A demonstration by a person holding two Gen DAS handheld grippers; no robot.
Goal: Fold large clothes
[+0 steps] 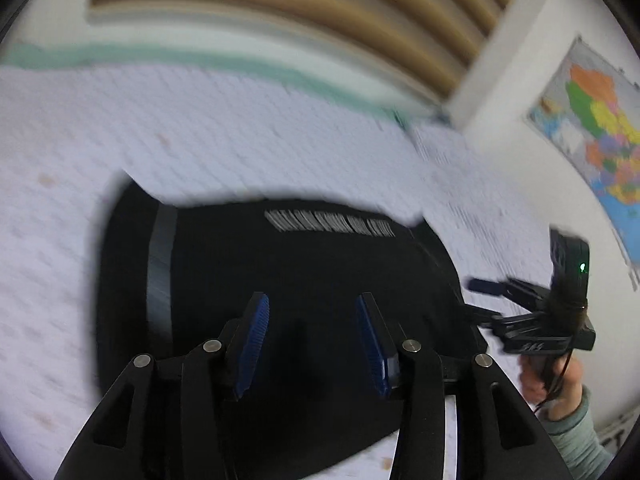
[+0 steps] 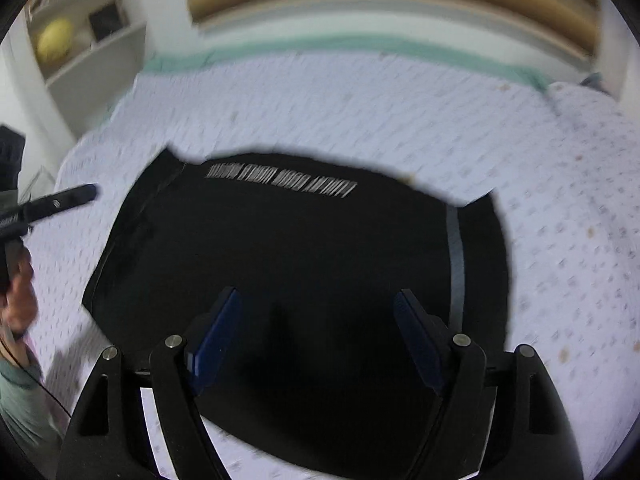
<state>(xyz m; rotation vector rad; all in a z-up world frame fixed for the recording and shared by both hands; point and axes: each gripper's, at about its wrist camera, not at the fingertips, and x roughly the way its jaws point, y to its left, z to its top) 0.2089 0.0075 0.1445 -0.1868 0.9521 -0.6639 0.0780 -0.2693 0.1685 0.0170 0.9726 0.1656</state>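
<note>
A black garment (image 1: 280, 272) with a line of white print and a grey stripe lies folded into a compact block on the white patterned bed cover (image 1: 200, 128). My left gripper (image 1: 312, 300) is open and empty, held above the garment. My right gripper (image 2: 318, 296) is open and empty, also above the garment (image 2: 300, 248). The right gripper also shows in the left wrist view (image 1: 480, 300) at the garment's right edge, jaws apart. The left gripper's finger (image 2: 64, 200) shows at the left in the right wrist view. Both views are motion-blurred.
The bed cover (image 2: 520, 140) spreads around the garment. A wooden slatted headboard (image 1: 280, 8) runs along the far side. A coloured map (image 1: 600, 128) hangs on the right wall. White shelves (image 2: 80, 40) stand at the far left.
</note>
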